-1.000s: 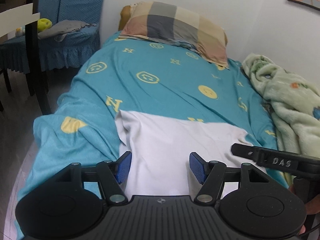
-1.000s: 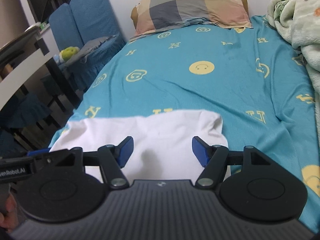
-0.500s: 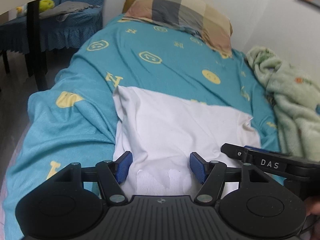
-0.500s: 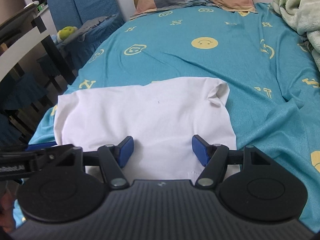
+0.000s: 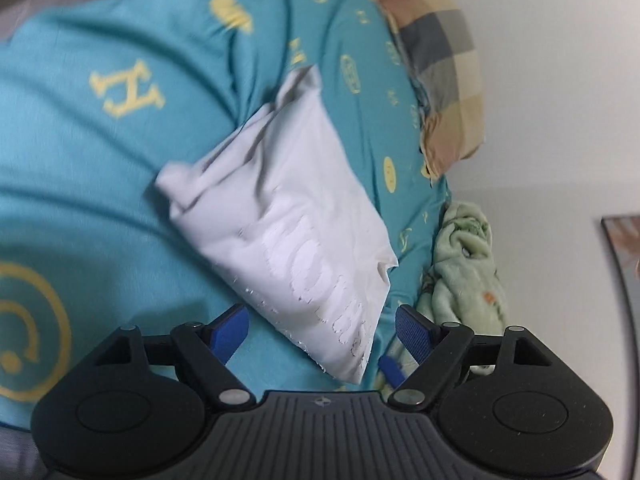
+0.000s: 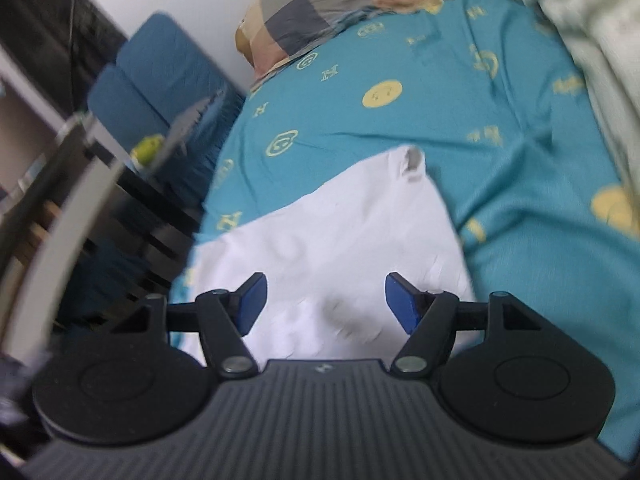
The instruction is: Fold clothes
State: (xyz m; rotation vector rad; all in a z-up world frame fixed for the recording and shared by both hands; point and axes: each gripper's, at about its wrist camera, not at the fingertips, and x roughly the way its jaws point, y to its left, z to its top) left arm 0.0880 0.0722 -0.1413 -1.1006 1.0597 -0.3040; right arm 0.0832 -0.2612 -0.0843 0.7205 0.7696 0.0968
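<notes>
Teal bedsheet carries the white garment, its long axis slanting from upper centre toward lower right between the empty, widening left gripper, while the right gripper hovers empty, widening.

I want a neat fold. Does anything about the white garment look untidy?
Yes. The white garment on the bedsheet has one far corner bunched and curled up, and in the left wrist view its edges are rumpled.

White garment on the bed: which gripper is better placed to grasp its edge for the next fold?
Probably left. The left gripper has the white garment's near corner between its opening fingers. The right gripper hovers over the cloth's flat middle.
</notes>
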